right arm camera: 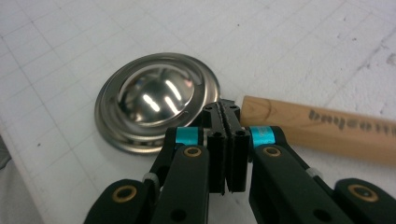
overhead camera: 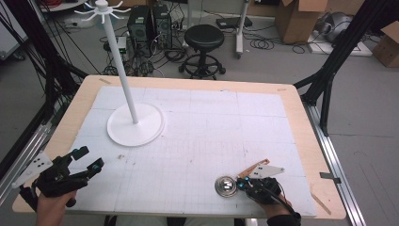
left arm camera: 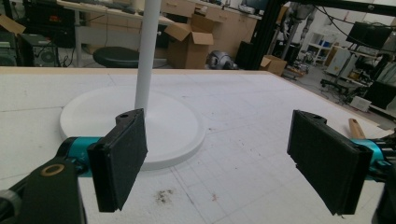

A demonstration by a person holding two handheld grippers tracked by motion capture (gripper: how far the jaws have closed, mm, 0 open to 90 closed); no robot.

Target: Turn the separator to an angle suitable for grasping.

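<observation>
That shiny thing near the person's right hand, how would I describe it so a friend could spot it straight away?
Start at the white gridded mat covering the table and go to its near right corner, far from the tall white stand. There the right gripper is shut at the neck of a ladle, a mirror-bright steel bowl lying dome-up with a pale wooden handle.

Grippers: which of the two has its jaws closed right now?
The right gripper, by the steel ladle with the wooden handle. Its pads are pressed together at the ladle's neck, while the left gripper has its pads wide apart, holding nothing.
</observation>
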